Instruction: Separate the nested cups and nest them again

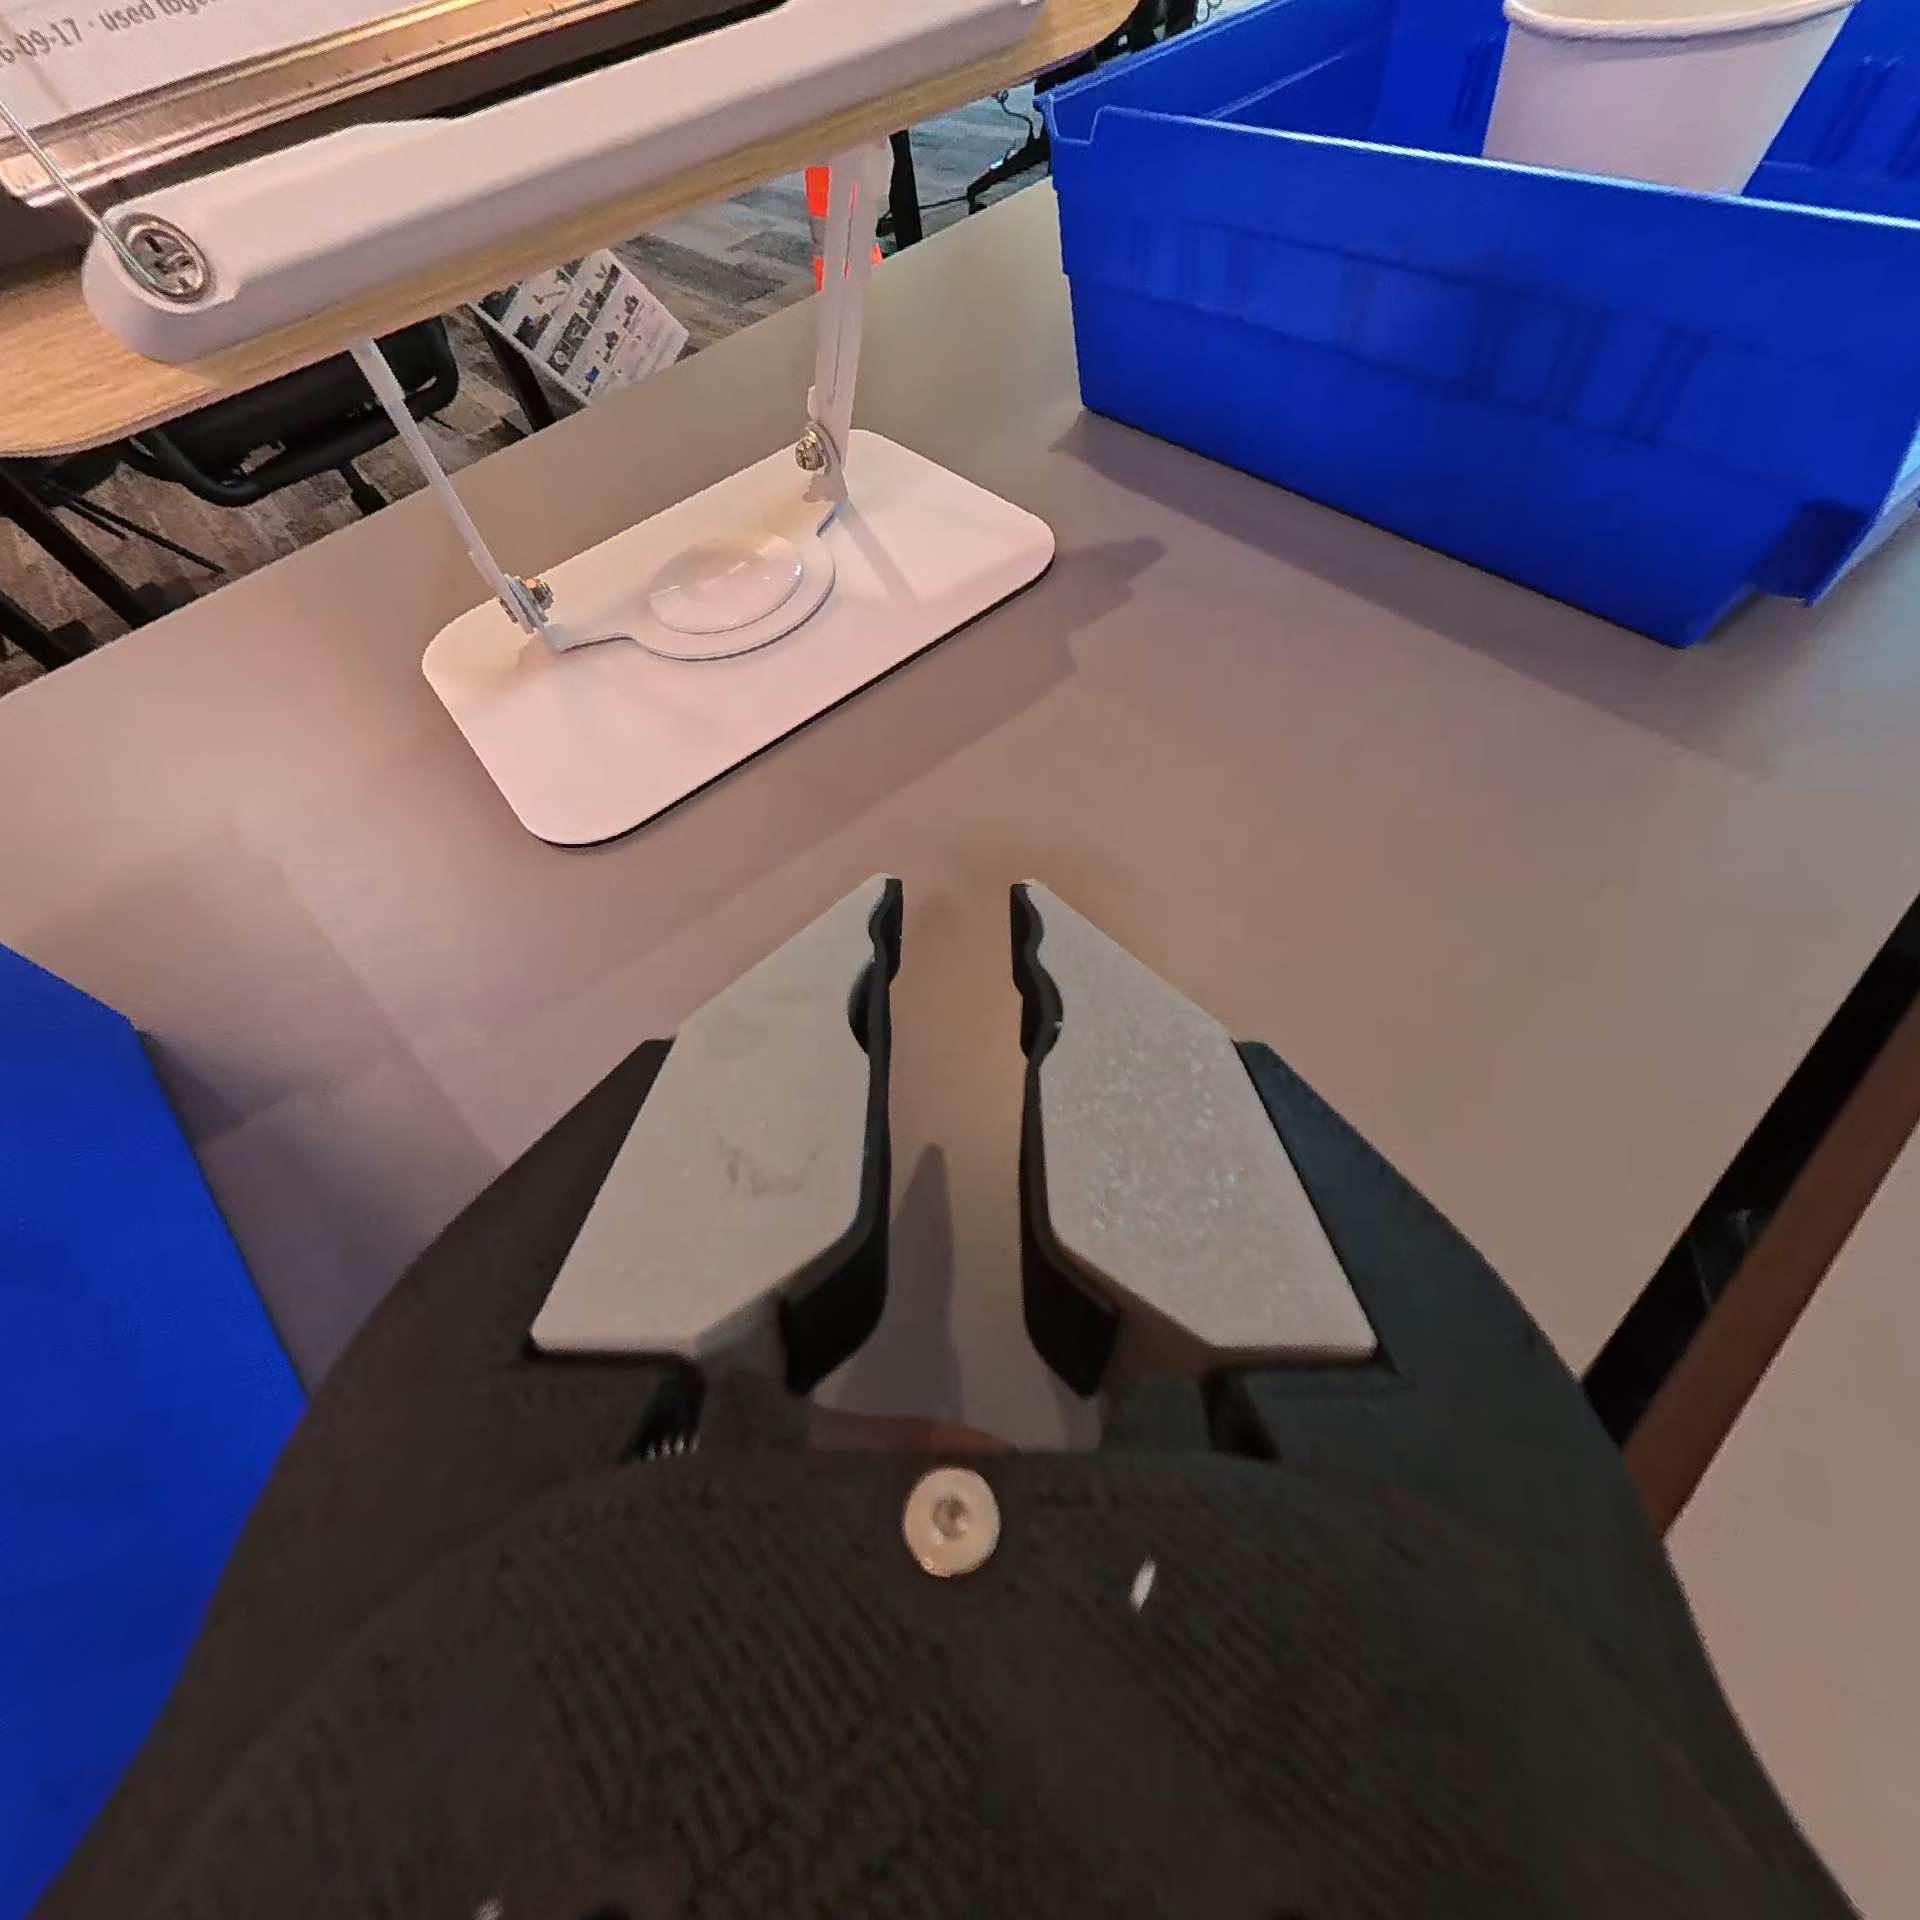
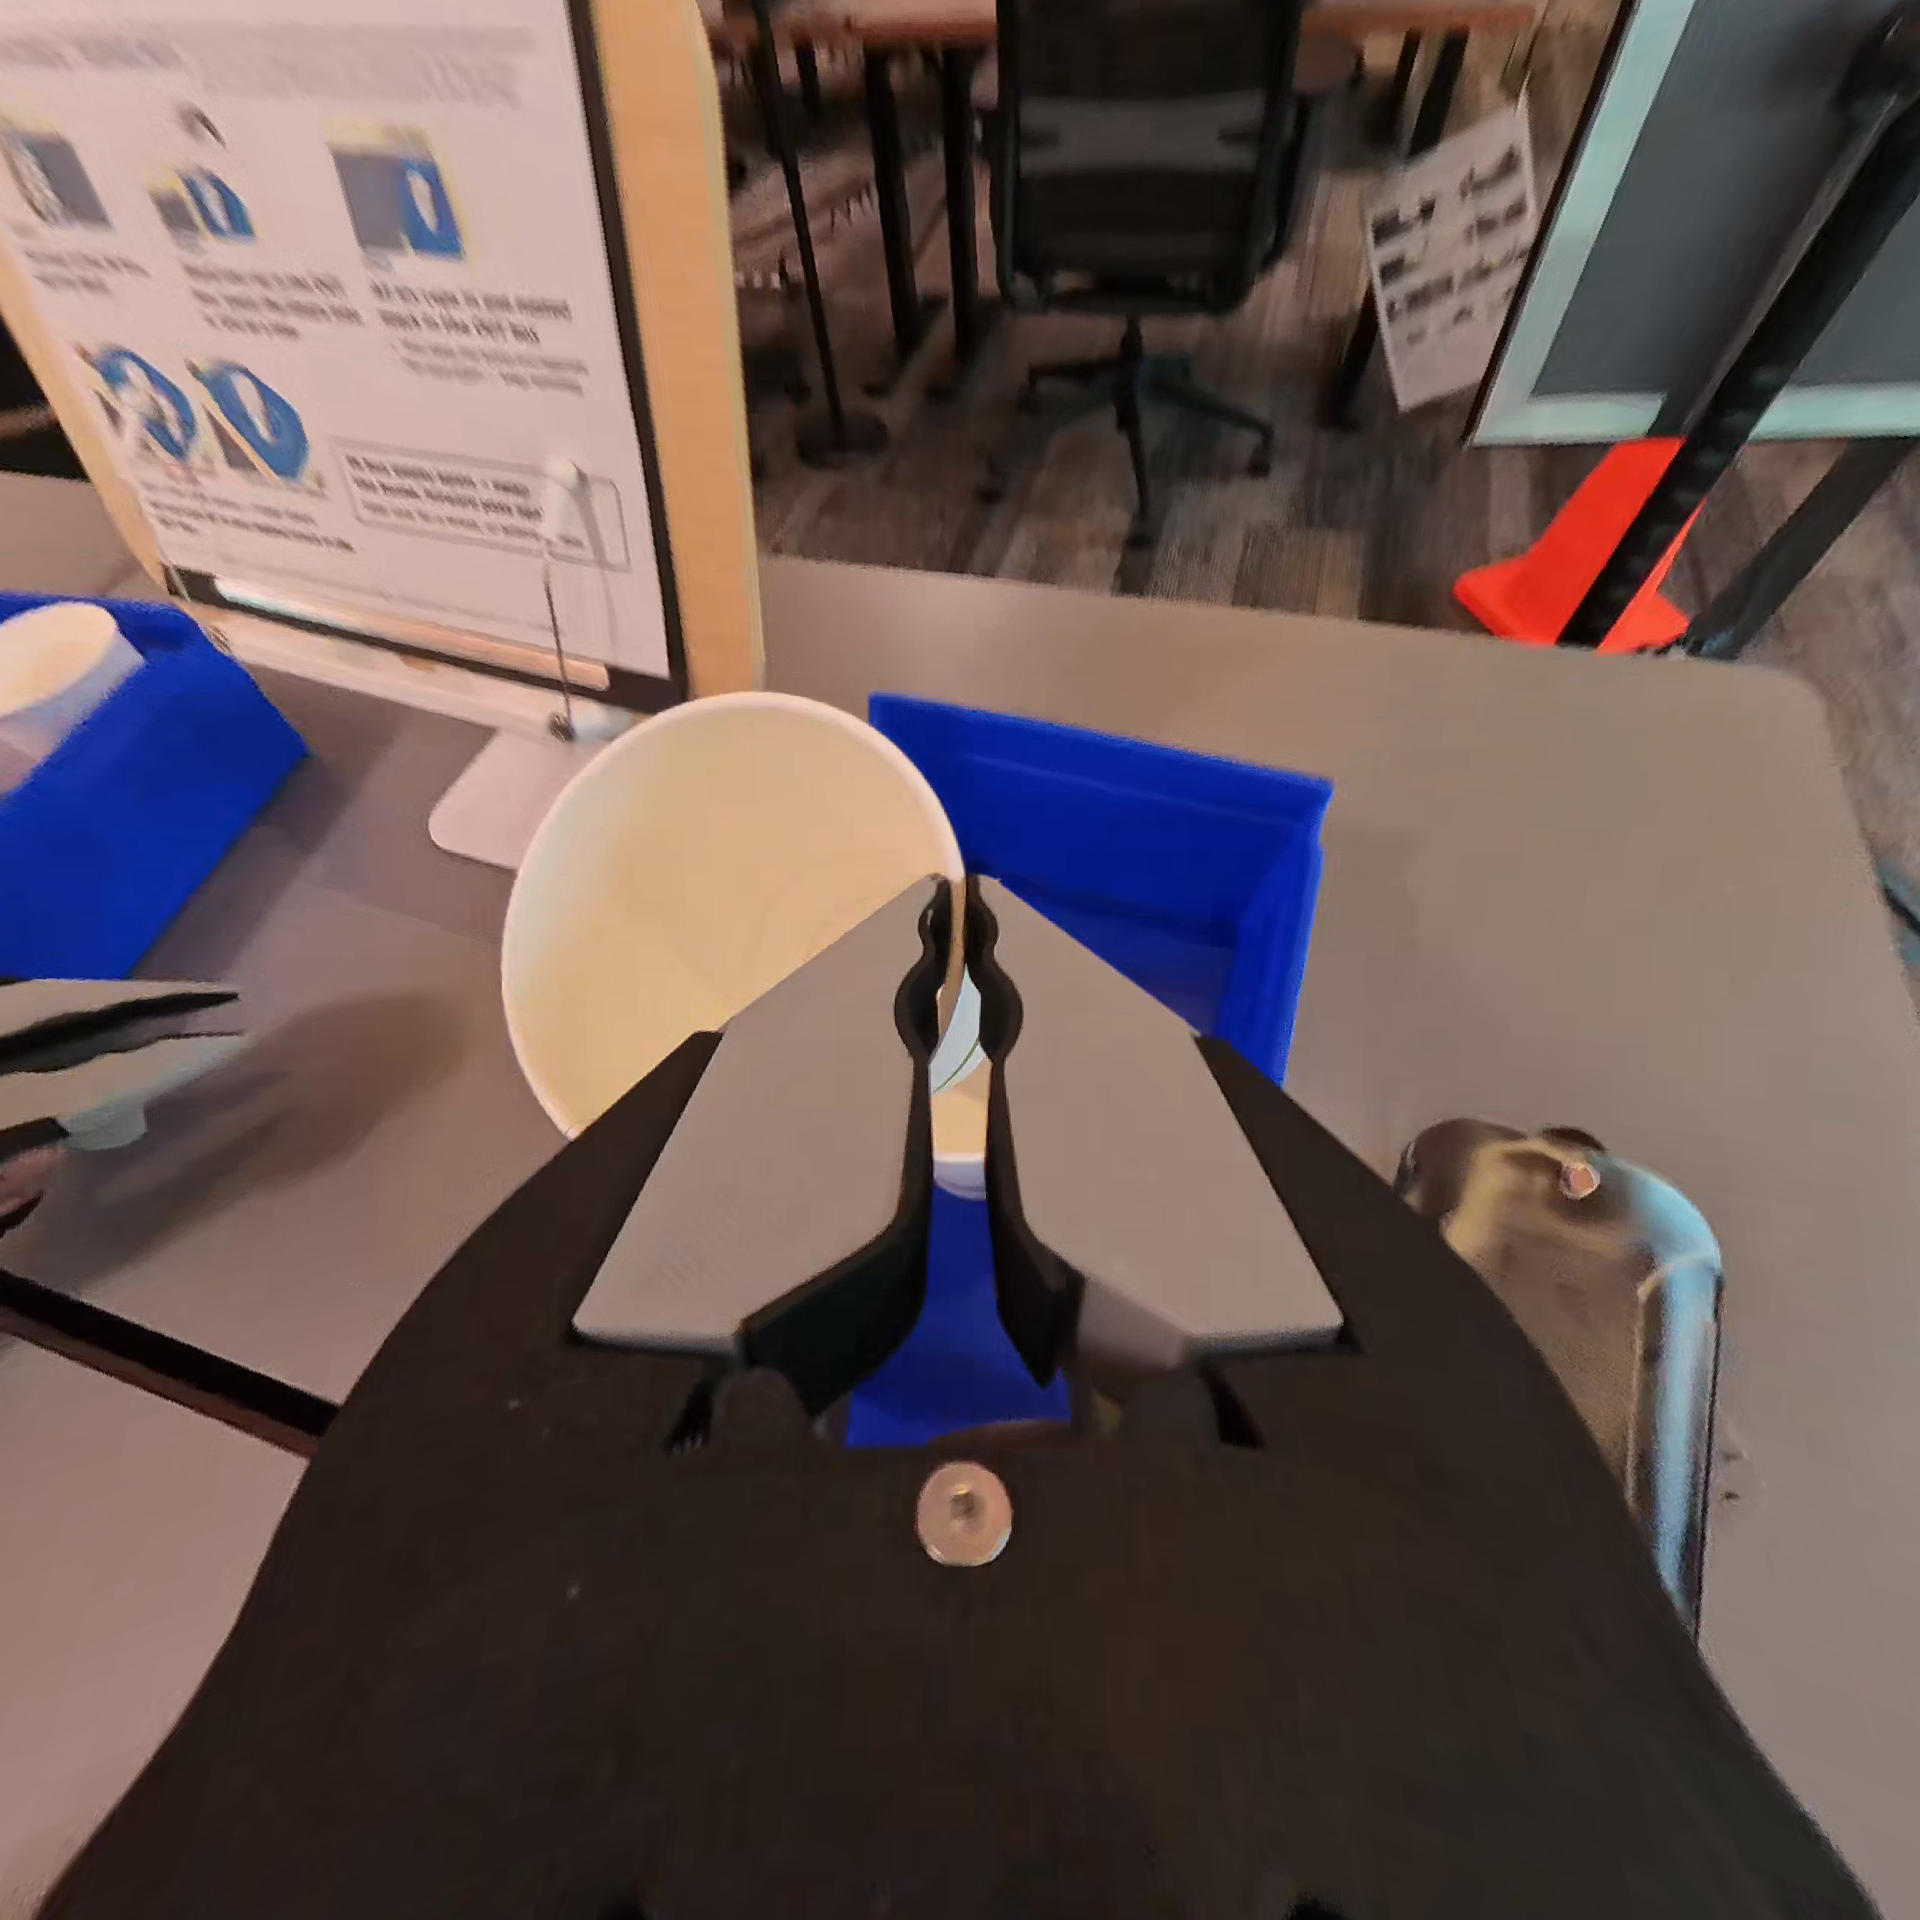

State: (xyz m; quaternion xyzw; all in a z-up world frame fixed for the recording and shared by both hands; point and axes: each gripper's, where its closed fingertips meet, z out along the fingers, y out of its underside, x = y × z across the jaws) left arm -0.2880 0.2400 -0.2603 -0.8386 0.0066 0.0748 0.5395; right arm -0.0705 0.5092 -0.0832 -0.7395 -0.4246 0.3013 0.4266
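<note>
Cup [image 2: 717,894] rim pinched by right tongs [image 2: 958,904]; printed sign [image 2: 343,343] behind.

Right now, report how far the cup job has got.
Done, it seems: the cups are apart. One white cup stands in a blue bin. In hand: the right gripper is shut on the rim of another cup, held above a second bin. The left gripper is open and empty. Left: nesting them again.
</note>
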